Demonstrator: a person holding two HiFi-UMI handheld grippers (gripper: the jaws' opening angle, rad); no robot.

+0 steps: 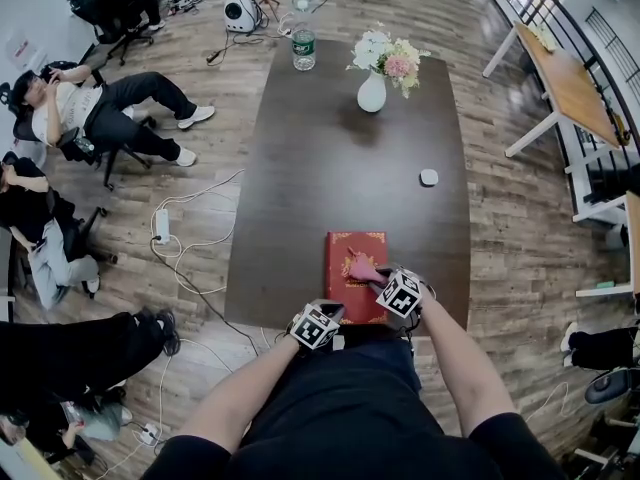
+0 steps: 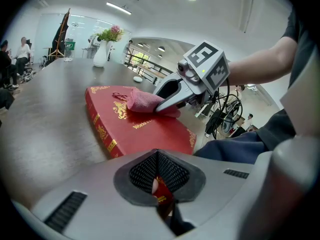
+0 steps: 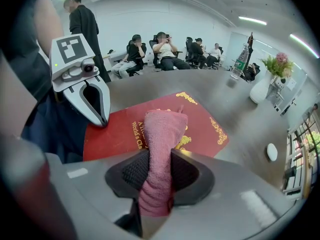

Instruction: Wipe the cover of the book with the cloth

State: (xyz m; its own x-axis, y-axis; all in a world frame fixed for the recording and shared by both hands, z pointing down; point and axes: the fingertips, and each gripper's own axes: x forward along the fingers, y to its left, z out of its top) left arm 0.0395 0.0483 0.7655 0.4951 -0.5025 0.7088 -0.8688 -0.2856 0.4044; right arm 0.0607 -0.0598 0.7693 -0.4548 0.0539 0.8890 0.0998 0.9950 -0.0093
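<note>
A red book (image 1: 350, 256) with gold print lies flat at the near edge of the dark table (image 1: 330, 158). My right gripper (image 1: 376, 277) is shut on a pink cloth (image 1: 362, 266), whose free end rests on the book's cover. In the right gripper view the cloth (image 3: 161, 149) runs out from between the jaws onto the book (image 3: 205, 121). My left gripper (image 1: 331, 312) is shut on the book's near left corner; a red sliver of book (image 2: 161, 191) shows between its jaws. In the left gripper view the book (image 2: 145, 131) carries the cloth (image 2: 142, 100), held by the right gripper (image 2: 167, 101).
A white vase of flowers (image 1: 372, 88) and a water bottle (image 1: 303, 43) stand at the table's far end. A small white object (image 1: 429, 177) lies at the right. Seated people (image 1: 110, 108) and floor cables (image 1: 175, 233) are to the left.
</note>
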